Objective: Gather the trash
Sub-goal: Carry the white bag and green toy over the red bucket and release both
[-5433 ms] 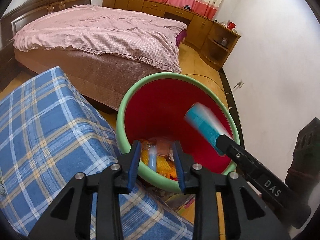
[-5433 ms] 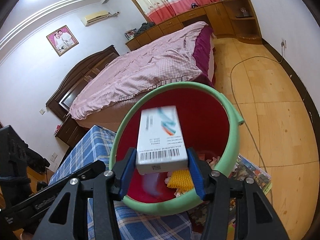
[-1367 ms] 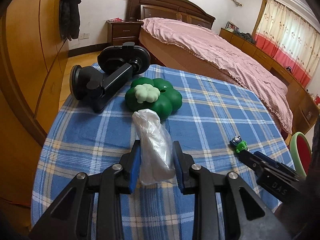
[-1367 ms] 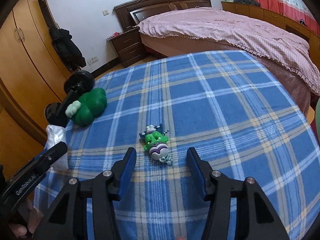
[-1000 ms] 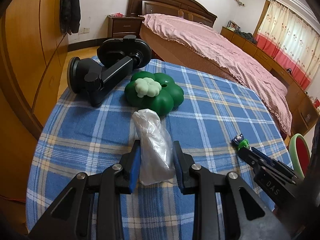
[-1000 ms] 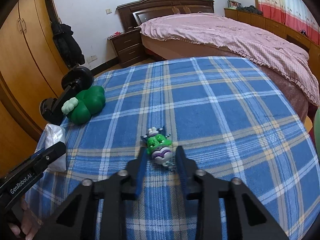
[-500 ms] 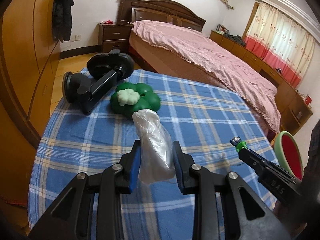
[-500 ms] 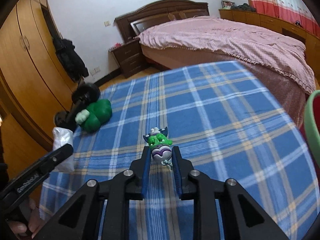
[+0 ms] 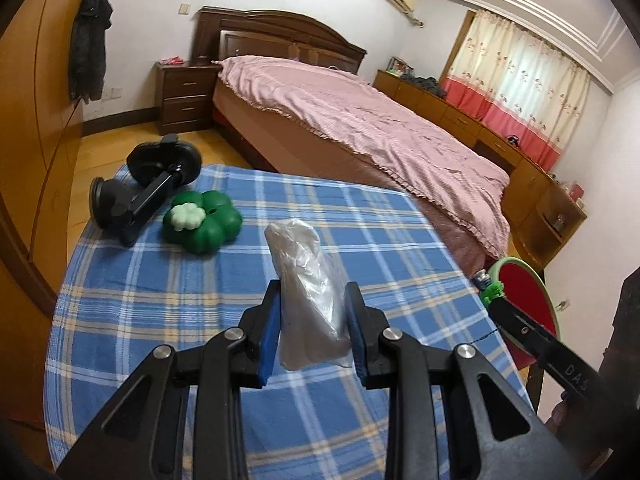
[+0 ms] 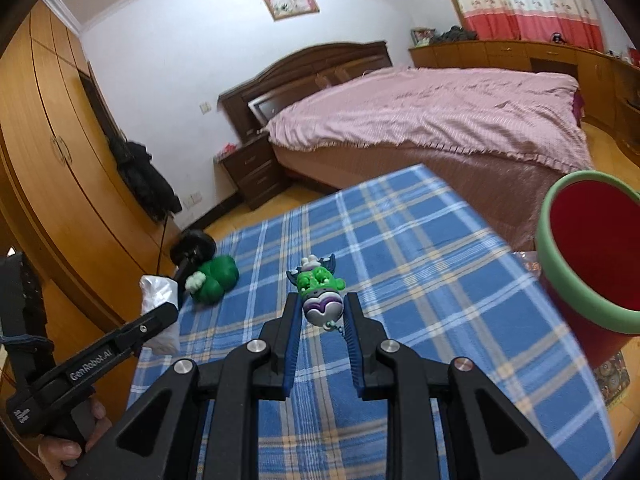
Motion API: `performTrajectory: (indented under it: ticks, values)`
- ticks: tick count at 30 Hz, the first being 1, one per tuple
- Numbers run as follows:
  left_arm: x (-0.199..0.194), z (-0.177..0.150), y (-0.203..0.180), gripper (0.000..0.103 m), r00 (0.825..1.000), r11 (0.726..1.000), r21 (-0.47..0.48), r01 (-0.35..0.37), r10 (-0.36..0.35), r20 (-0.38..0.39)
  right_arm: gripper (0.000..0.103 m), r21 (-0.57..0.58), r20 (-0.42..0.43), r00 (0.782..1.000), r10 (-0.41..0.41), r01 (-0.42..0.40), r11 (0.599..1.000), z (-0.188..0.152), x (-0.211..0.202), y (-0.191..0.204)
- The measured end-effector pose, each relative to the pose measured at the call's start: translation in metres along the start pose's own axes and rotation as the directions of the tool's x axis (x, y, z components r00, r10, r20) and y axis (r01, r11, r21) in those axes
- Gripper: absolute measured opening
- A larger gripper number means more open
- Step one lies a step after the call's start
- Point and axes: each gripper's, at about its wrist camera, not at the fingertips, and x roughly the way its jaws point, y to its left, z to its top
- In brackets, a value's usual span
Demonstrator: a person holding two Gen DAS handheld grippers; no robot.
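left gripper [image 9: 312, 320]: crumpled plastic bag [image 9: 306, 292] now lifted off the checked tablecloth [image 9: 160, 300] | right gripper [image 10: 320, 320]: jaws now clamp the small green toy [image 10: 320, 292], raised off the cloth | red bin [image 10: 588, 248]: back in both views

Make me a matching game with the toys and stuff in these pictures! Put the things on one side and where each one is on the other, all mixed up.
Things:
1. crumpled plastic bag
2. little green monster toy
3. green clover-shaped toy
4. red bin with a green rim

Places:
A. lying on the blue checked cloth, beside a black stand
B. past the table's edge, near the bed
C. pinched in the left gripper
D. pinched in the right gripper

Pairs: 1-C, 2-D, 3-A, 4-B
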Motion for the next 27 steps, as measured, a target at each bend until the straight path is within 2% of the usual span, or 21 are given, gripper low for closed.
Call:
performTrajectory:
  ticks: [6,14,21,27]
  values:
    - [-0.012,-0.002,-0.026,0.031,0.999,0.998,0.044,0.051,-0.051,0.006,0.023,0.034,0.077,0.997,-0.005,0.003,0.999,0.003,-0.037,-0.014]
    - [-0.013,-0.001,-0.066,0.031,0.993,0.987,0.107,0.118,-0.117,-0.014,0.024,0.096,0.147,0.988,-0.057,0.043,0.994,0.004,-0.075,-0.045]
    - [0.003,0.001,-0.108,0.031,0.984,0.969,0.171,0.178,-0.171,-0.055,0.023,0.160,0.177,0.977,-0.116,0.088,0.983,0.007,-0.094,-0.080]
    - [0.028,-0.001,-0.152,0.031,0.972,0.948,0.227,0.224,-0.200,-0.122,0.024,0.227,0.194,0.965,-0.174,0.129,0.965,0.011,-0.107,-0.120]
